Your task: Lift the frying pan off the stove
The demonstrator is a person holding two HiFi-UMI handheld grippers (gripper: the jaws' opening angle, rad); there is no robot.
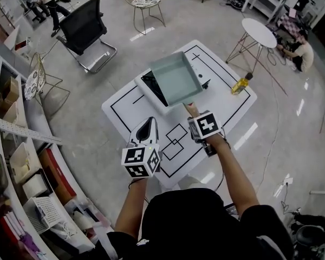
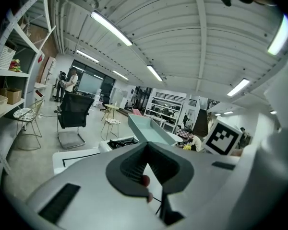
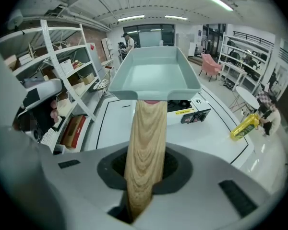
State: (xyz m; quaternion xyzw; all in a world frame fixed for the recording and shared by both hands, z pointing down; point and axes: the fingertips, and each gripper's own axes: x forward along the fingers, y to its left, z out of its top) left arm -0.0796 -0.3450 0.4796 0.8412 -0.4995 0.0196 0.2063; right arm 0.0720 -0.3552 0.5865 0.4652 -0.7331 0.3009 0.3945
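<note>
Clamping pan handle (image 3: 146, 128), right gripper (image 3: 144, 170), grip hidden overhead by cube (image 1: 208, 125)

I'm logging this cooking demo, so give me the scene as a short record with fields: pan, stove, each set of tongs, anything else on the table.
Pan: pale green square frying pan, raised clear of the stove
Stove: stove on the white table, partly hidden under the pan
Right tongs: shut on the pan's wooden handle
Left tongs: shut, empty, apart from the pan
Also on table: yellow bottle
</note>
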